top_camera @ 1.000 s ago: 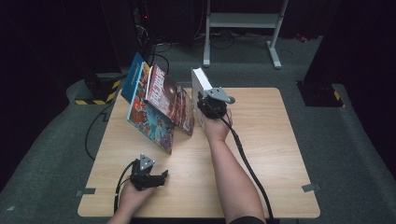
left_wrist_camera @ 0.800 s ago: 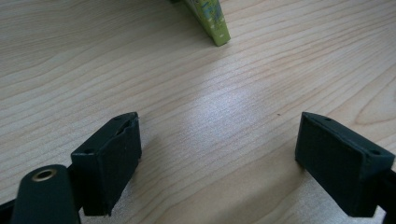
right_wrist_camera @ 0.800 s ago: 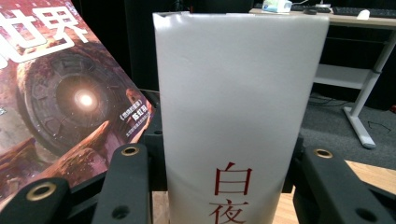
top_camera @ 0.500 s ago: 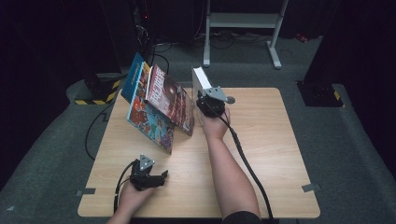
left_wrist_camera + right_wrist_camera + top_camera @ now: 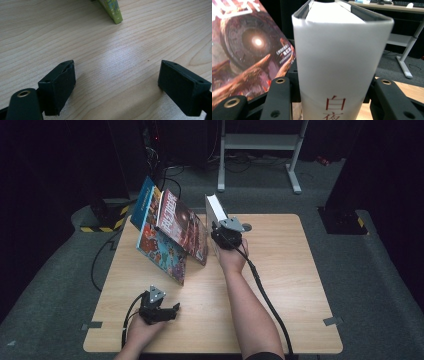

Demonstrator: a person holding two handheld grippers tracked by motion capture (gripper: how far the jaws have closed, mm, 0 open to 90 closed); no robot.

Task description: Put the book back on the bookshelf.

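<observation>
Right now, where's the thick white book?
The white book stands upright near the table's far middle in the high view, clamped in the right gripper, just right of the leaning colourful books.

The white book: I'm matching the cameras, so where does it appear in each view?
High view: white book stands upright at the table's far middle, clamped by the right gripper.
Right gripper view: its spine looms centre, between the jaws.
Left gripper view: not in it.
Shared landmark: the leaning dark red comic beside it.
</observation>
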